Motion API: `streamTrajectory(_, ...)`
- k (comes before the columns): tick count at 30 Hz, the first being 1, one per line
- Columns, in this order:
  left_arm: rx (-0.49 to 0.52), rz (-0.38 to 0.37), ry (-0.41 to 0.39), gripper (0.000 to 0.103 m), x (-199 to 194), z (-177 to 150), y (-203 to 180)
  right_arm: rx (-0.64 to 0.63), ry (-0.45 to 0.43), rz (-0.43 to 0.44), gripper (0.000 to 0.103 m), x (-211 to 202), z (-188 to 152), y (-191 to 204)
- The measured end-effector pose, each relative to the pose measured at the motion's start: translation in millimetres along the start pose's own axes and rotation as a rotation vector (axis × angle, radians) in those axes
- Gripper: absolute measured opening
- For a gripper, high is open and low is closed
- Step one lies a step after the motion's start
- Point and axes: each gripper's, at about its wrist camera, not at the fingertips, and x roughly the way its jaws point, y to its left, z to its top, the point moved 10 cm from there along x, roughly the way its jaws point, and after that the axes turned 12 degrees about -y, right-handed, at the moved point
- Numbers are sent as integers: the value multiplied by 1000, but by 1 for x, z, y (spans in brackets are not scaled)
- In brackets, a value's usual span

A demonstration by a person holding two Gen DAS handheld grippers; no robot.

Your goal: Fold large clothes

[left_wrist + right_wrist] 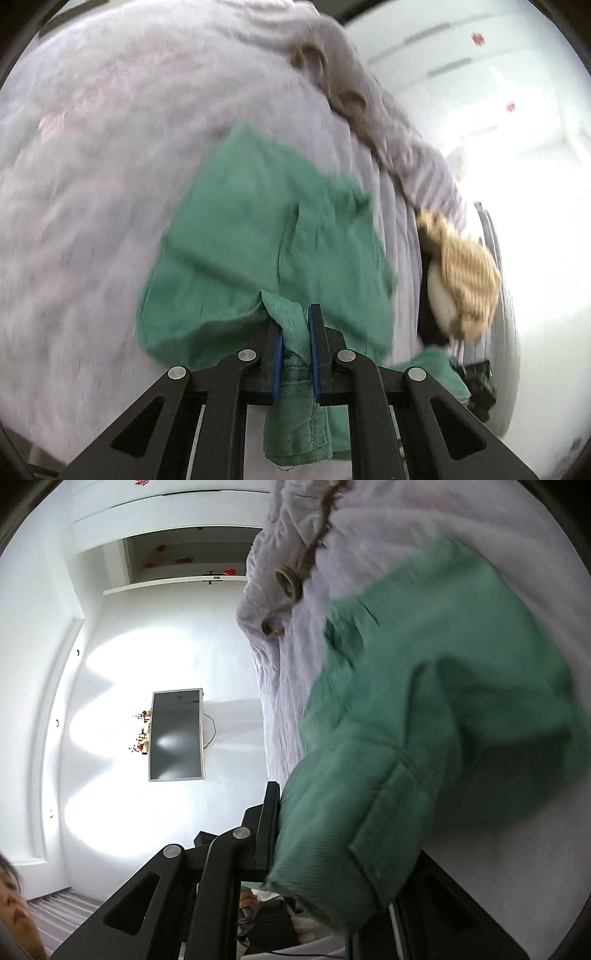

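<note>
Black linkage arms fill the bottom of the left wrist view, where the left hand-held gripper (295,343) is clenched on a hemmed edge of the green garment (258,236); the cloth passes between its blue pads (277,363) and spreads blurred over a pale lilac bed cover (92,184); a knitted tan item (469,273) lies at the bed's edge; in the right wrist view the right hand-held gripper (314,842) is draped by a thick green fold (424,720), so whether it grips cannot be told; a dark screen (176,734) hangs on the white wall.
</note>
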Motion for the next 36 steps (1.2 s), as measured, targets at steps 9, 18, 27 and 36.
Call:
streamTrajectory(9,87,110,-91,13,109,98,-7,34,-59,-215,14,89,105,-76)
streamTrajectory(18,254,249,-22,24,190,104,29,154,-145,-214,34,119,119,-124)
streamTrajectory(27,310,235,-170,95,139,123,15,-122,-255,-310,60,81,126,-73)
streamTrajectory(36,523,223,-60,95,188,70,-15,-423,-210,-647,41,94,136,-102)
